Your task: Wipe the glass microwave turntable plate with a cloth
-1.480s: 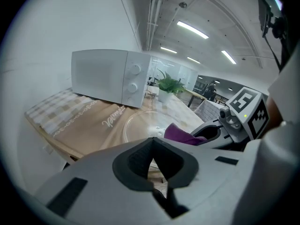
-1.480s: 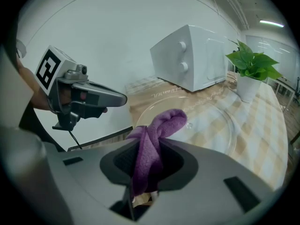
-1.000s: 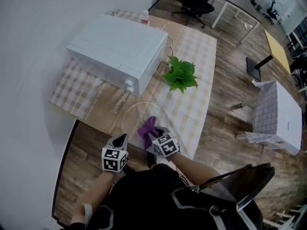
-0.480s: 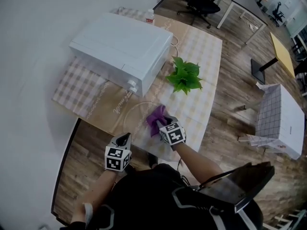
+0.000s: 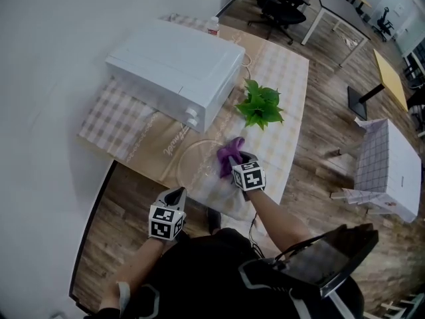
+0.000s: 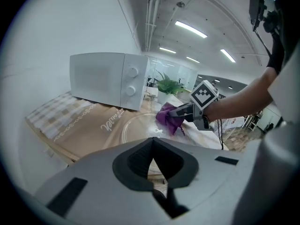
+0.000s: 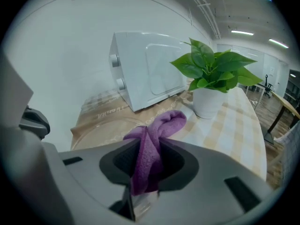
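The clear glass turntable plate (image 5: 196, 159) lies on the tablecloth in front of the microwave; it also shows in the left gripper view (image 6: 137, 128) and the right gripper view (image 7: 96, 129). My right gripper (image 5: 234, 159) is shut on a purple cloth (image 5: 229, 151) and holds it over the plate's far right rim. The cloth (image 7: 151, 139) bunches out between the jaws of that gripper (image 7: 146, 168). My left gripper (image 5: 177, 193) hovers at the table's near edge, shut and empty (image 6: 151, 150), short of the plate.
A white microwave (image 5: 176, 68) stands behind the plate, with a potted green plant (image 5: 262, 106) to its right and a small bottle (image 5: 212, 24) behind it. The table's near edge (image 5: 143, 175) drops to wooden floor. A checked-cloth table (image 5: 392, 165) stands at right.
My right gripper has carried the purple cloth across the plate, from its near edge toward the far right side by the plant. The left gripper has hardly moved.
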Demonstrator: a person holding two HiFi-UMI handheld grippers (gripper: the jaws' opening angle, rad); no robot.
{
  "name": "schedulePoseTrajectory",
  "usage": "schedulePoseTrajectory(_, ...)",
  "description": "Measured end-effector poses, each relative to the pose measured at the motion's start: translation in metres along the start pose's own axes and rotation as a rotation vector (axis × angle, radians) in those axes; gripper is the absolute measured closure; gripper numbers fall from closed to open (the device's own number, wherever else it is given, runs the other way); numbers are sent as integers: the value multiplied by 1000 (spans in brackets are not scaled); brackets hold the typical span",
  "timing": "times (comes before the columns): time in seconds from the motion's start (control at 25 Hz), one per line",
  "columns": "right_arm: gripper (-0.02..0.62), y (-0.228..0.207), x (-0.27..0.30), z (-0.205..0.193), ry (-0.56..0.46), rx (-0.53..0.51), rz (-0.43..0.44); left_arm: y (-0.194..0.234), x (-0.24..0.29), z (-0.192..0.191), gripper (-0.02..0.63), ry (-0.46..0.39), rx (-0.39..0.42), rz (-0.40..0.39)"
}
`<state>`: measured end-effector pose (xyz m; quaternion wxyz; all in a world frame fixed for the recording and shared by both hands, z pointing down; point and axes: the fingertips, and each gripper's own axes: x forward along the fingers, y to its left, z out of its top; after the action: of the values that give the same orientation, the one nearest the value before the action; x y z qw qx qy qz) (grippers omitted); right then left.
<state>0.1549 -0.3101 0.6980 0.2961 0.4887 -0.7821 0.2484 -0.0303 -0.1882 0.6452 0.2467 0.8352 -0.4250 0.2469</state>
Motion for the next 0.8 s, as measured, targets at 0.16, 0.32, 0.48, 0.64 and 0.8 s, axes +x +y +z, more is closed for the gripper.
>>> schedulePoseTrajectory(0.16,491,28,-16,1,-16,-35,21,4,-12,-2,598,-23,-3,-4)
schedulePoseTrajectory(0.32,491,70,-32,-6,-19,-45,59,8,-24,-7,598,-45,-8,-7)
schedulePoseTrajectory(0.48,491,118,-43,-14,-25,-73,113,9,-36,-13,598,-59,-1,-22)
schedulePoseTrajectory(0.64,491,159,-47,-24,-13,-86,149,12,-50,-17,598,-73,7,-33)
schedulePoseTrajectory(0.8,491,188,-42,-35,15,-92,166,19,-63,-22,598,-89,14,-41)
